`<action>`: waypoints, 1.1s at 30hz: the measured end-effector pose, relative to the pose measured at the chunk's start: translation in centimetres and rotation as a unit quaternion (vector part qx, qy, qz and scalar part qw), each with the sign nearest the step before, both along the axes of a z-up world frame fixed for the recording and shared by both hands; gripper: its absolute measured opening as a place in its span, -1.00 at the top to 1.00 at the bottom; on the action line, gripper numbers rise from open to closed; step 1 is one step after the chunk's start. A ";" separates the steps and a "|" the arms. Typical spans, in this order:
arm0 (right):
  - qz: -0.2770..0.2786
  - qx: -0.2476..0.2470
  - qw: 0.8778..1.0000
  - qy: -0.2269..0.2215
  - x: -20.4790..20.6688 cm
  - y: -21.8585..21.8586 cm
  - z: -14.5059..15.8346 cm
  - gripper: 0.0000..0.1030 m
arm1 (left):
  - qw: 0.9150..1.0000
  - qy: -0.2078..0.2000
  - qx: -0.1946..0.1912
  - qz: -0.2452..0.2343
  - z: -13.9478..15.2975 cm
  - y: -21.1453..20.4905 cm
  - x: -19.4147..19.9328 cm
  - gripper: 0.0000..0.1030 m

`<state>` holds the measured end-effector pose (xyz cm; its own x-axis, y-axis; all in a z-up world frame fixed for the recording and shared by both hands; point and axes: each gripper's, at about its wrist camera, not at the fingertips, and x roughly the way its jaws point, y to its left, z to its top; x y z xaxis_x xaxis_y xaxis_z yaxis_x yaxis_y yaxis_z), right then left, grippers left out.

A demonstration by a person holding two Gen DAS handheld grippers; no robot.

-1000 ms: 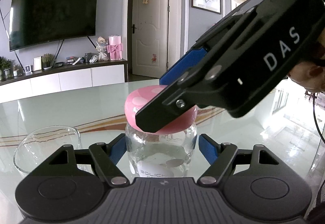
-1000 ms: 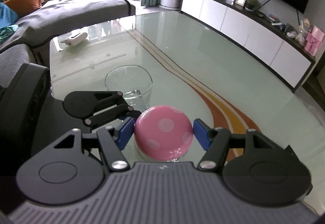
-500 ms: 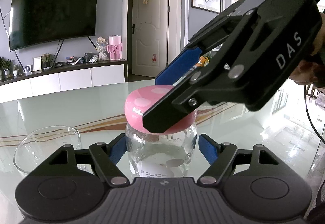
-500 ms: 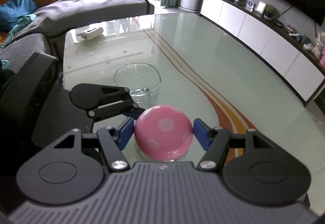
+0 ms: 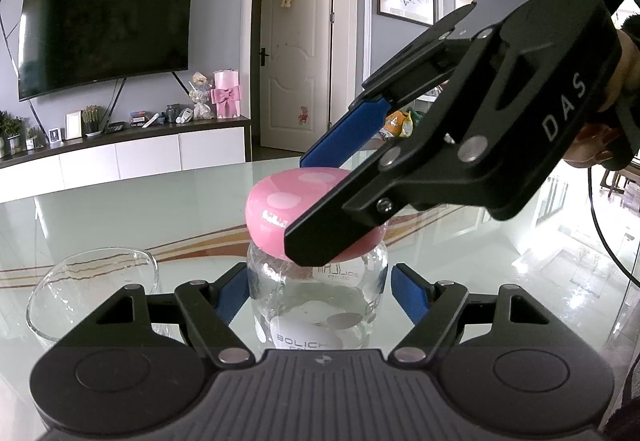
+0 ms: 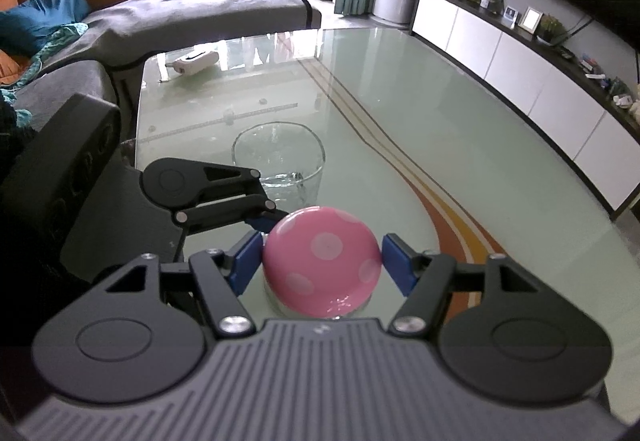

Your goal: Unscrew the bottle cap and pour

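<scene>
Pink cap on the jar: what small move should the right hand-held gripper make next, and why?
Probably turn back and close on the pink cap again for another twist. The right hand-held gripper is opening, with its blue pads barely clear of the cap. The cap sits on the jar, which the left hand-held gripper brackets, beside the glass.

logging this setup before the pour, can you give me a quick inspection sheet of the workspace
surface: glossy glass table with orange stripes.
job's things: clear bottle upright, pink dotted cap still on; glass cup beside it, apart.
clutter: white remote-like item at the far end.
grippers: left gripper flanks the bottle's body, left pad touching; right gripper opening, small gaps either side of the cap.
cables: black cable by the right gripper.
surroundings: sofa, TV, cabinet, door.
</scene>
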<state>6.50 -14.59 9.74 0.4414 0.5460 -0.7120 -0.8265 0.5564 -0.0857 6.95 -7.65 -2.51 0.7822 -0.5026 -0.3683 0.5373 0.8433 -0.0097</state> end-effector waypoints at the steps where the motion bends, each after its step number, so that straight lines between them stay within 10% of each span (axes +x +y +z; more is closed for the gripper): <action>1: -0.002 0.002 1.000 -0.003 -0.1 0.0 0.1 -0.35 | 1.000 0.000 0.000 0.000 0.0 0.0 0.0 -0.53; 14: -0.173 0.043 0.984 -0.014 -2.5 0.9 -0.2 -0.50 | 1.000 0.001 -0.001 -0.001 0.1 -0.1 -0.2 -0.53; 33: -0.199 0.011 0.980 -0.022 -2.9 1.9 -1.0 -0.26 | 1.000 0.002 -0.003 -0.002 0.4 0.0 -0.5 -0.53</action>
<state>3.62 -12.66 8.71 0.6519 0.3389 -0.6784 -0.5395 0.8359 -0.1009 6.44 -7.63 -2.14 0.7788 -0.5076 -0.3684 0.5405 0.8412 -0.0164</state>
